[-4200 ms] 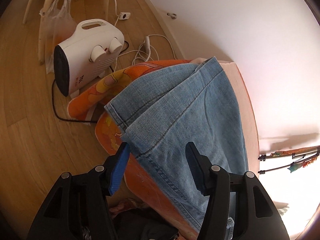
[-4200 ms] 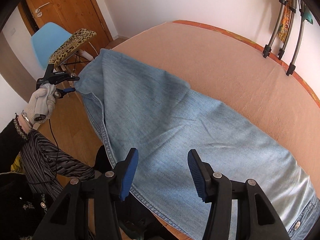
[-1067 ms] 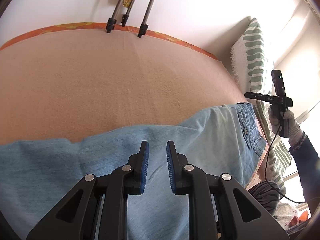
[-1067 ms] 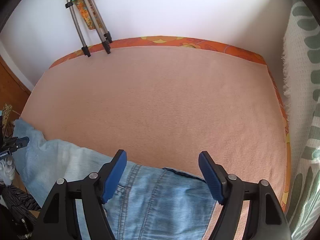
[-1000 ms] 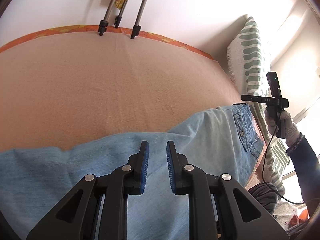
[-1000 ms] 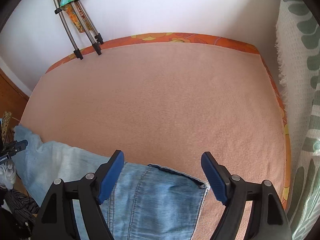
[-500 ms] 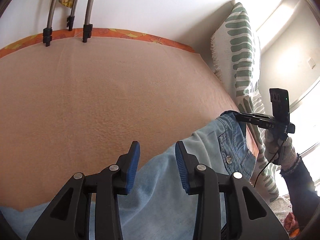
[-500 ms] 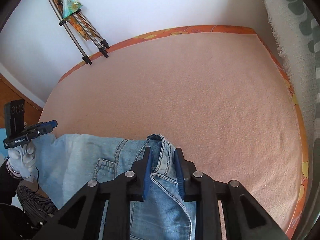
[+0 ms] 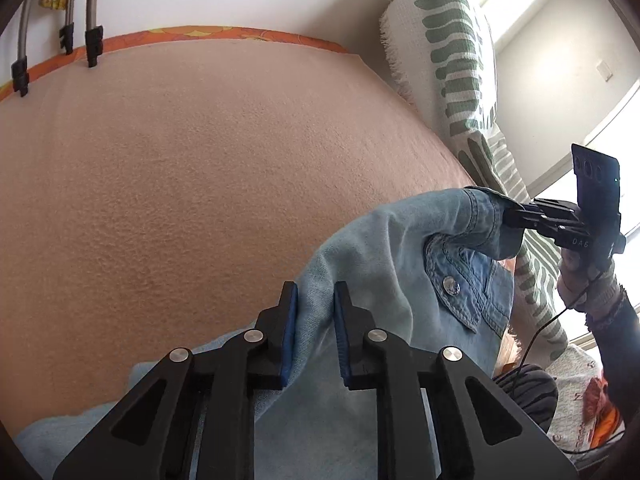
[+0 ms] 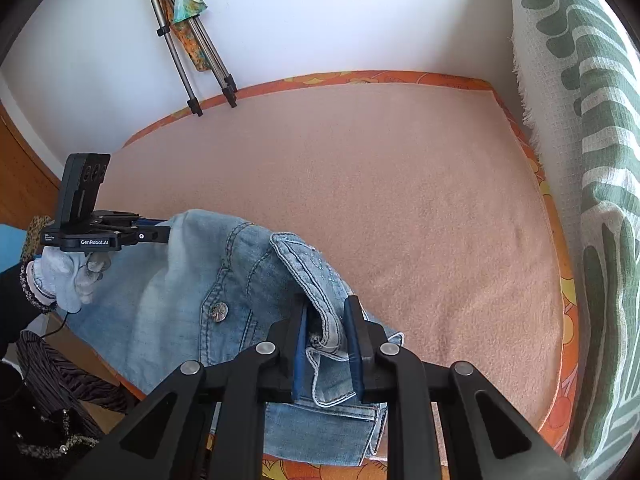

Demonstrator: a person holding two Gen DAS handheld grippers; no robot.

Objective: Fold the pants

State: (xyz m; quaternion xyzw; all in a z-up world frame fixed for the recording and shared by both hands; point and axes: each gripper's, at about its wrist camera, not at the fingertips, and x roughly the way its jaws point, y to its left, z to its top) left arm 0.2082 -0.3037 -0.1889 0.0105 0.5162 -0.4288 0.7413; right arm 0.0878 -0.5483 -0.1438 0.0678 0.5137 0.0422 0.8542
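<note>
Both grippers clamp the jeans (image 10: 192, 280) at the waistband: left gripper (image 9: 314, 336), jaws just closing, and right gripper (image 10: 326, 344). Jeans lie bunched on the bed's (image 10: 400, 200) near edge. No fold completed yet.

Bright daylight, blown out at the window (image 9: 592, 148); sharp centre, heavy fisheye bending, dark vignetted corners.

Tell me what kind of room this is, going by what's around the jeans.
Most likely a bedroom or spare room at home. The jeans lie on a bed-like pad with a peach blanket over an orange patterned cover, a green-and-white throw hangs beside it, and a folded tripod leans on the white wall.
</note>
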